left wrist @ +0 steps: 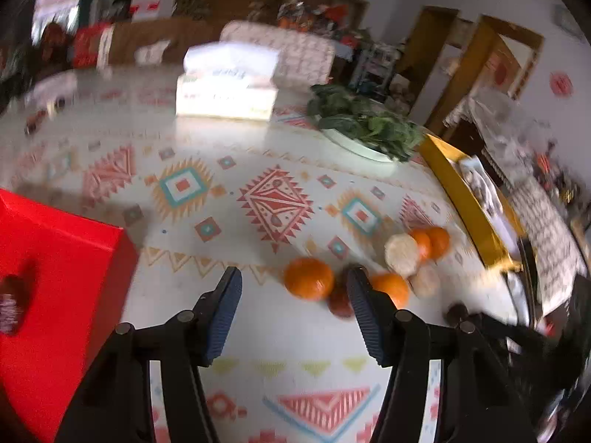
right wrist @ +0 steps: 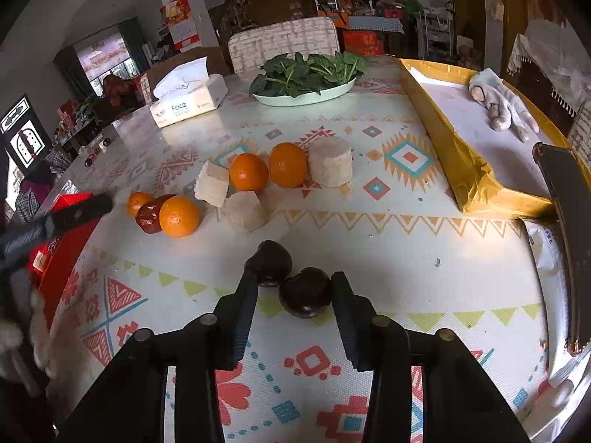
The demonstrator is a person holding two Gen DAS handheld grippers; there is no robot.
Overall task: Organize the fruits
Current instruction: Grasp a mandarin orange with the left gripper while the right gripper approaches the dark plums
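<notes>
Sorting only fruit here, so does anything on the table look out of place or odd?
Yes: a worn work glove lies in the gold-rimmed tray, and three pale cut chunks sit among the oranges; what they are I cannot tell. Nothing looks spilled.

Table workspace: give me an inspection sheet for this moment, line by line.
Surface: patterned tablecloth on a table.
Job's things: four oranges, nearest; one reddish-brown fruit against it; two dark fruits, one between the right tongs' pads, the other by the left pad; three pale cut chunks.
Clutter: tissue pack, plate of greens, gold tray holding a glove, red box.
Grippers: left tongs open, nothing between. Right tongs around the dark fruit, contact unclear.
Cables: nothing seen.
Surroundings: chair, cluttered room.
</notes>
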